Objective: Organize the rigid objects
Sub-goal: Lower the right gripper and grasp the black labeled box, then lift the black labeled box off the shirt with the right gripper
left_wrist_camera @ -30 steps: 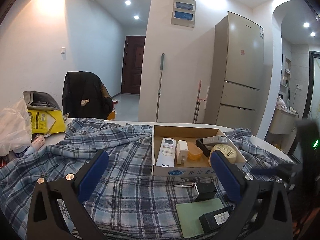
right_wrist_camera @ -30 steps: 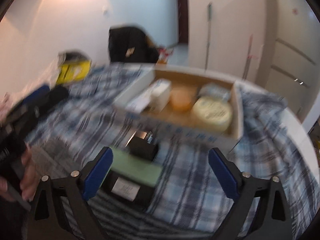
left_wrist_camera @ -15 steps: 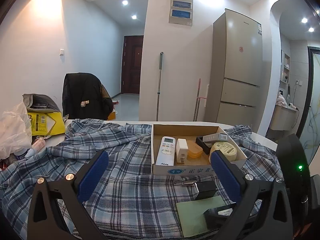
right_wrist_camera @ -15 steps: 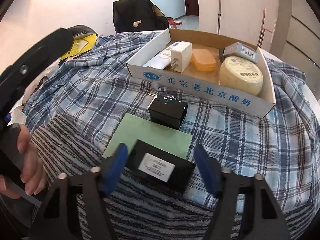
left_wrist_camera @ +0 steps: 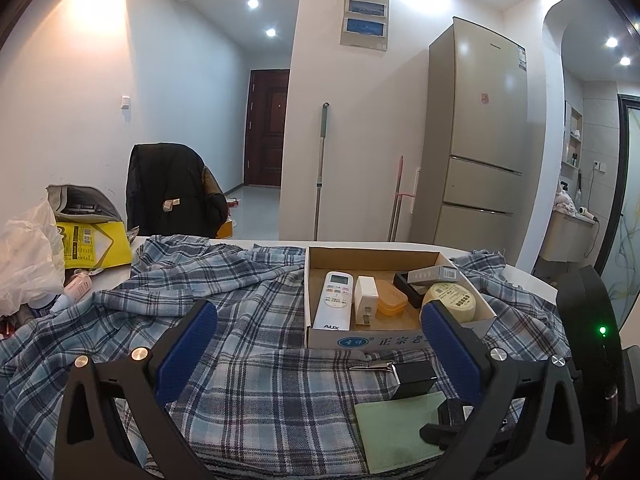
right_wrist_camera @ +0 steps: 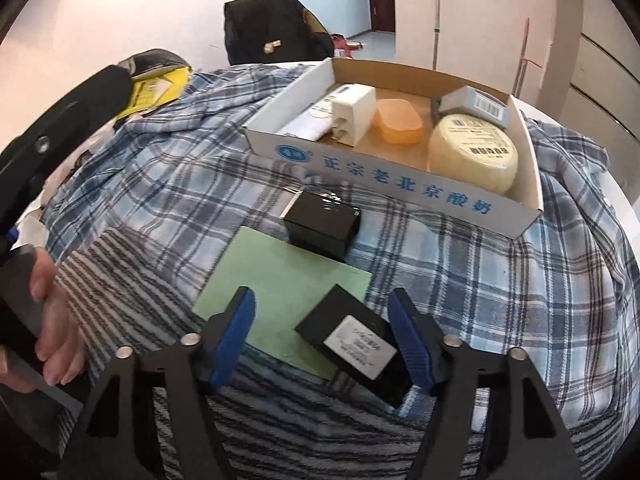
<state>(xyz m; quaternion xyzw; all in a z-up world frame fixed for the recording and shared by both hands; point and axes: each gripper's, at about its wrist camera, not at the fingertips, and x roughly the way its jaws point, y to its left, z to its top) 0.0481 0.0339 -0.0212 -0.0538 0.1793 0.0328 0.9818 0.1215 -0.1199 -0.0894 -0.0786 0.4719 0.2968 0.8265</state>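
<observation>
A cardboard box [right_wrist_camera: 404,188] [left_wrist_camera: 360,340] on the plaid cloth holds a white remote [left_wrist_camera: 335,306], a white plug [right_wrist_camera: 354,114], an orange case [right_wrist_camera: 398,120], a round yellow tin [right_wrist_camera: 472,152] and a small grey carton [right_wrist_camera: 478,106]. In front of it lie a black adapter [right_wrist_camera: 322,220] [left_wrist_camera: 414,374], a green card [right_wrist_camera: 280,292] [left_wrist_camera: 400,428] and a labelled black block [right_wrist_camera: 352,344]. My right gripper [right_wrist_camera: 322,338] is open, its blue fingers either side of the black block, the right one close to it. My left gripper [left_wrist_camera: 316,344] is open and empty, held back over the cloth.
The table's left end holds a yellow bag [left_wrist_camera: 92,244], a white plastic bag [left_wrist_camera: 28,260] and bottles. A chair with a black jacket [left_wrist_camera: 172,192] stands behind. The table edge curves away at the right [right_wrist_camera: 624,208]. A hand [right_wrist_camera: 52,320] holds the left tool.
My right gripper has come down and forward over the green card, its fingers narrowing around the labelled black block. The left gripper has hardly moved.
</observation>
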